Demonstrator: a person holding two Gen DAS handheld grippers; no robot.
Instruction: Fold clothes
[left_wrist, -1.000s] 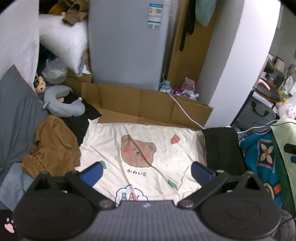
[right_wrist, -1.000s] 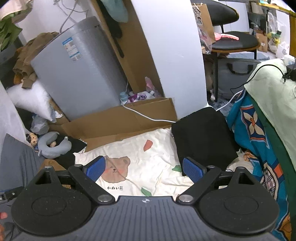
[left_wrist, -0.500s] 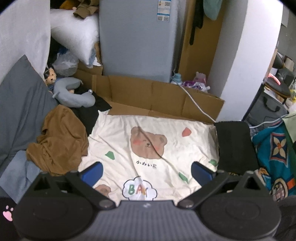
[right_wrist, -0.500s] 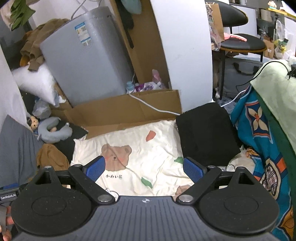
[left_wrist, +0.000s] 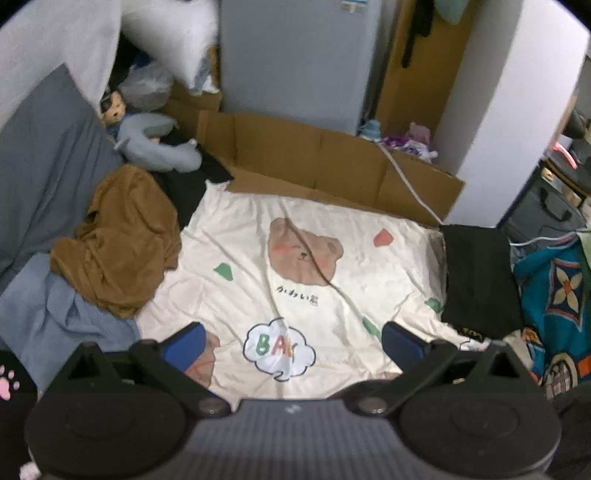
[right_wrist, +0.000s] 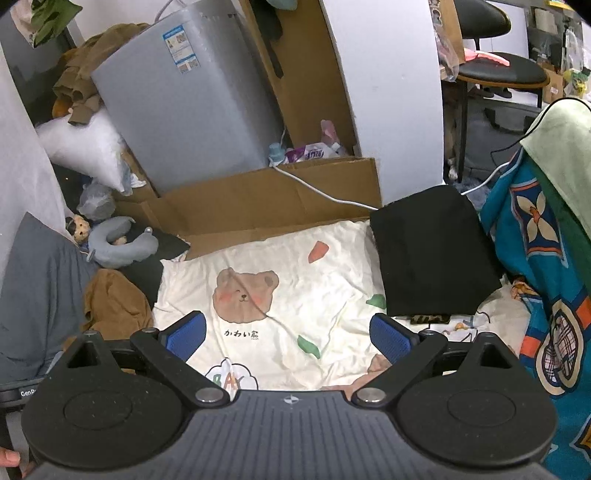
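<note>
A crumpled brown garment (left_wrist: 122, 247) lies at the left edge of a cream bear-print sheet (left_wrist: 295, 258), on top of a blue garment (left_wrist: 55, 314). It also shows in the right wrist view (right_wrist: 114, 299). A folded black garment (right_wrist: 432, 254) lies at the sheet's right edge, also in the left wrist view (left_wrist: 480, 273). My left gripper (left_wrist: 291, 343) is open and empty above the sheet's near part. My right gripper (right_wrist: 288, 336) is open and empty above the sheet.
A cardboard sheet (right_wrist: 266, 199) and a grey appliance (right_wrist: 184, 99) stand behind the bedding. A grey neck pillow (left_wrist: 159, 151), a doll and a white pillow (right_wrist: 85, 147) lie at the far left. A teal patterned blanket (right_wrist: 546, 273) hangs at the right. A white cable (left_wrist: 406, 184) crosses the cardboard.
Both grippers have drawn back and tilted; the sheet and clothes now sit lower and further in view. Both stay open and empty.
</note>
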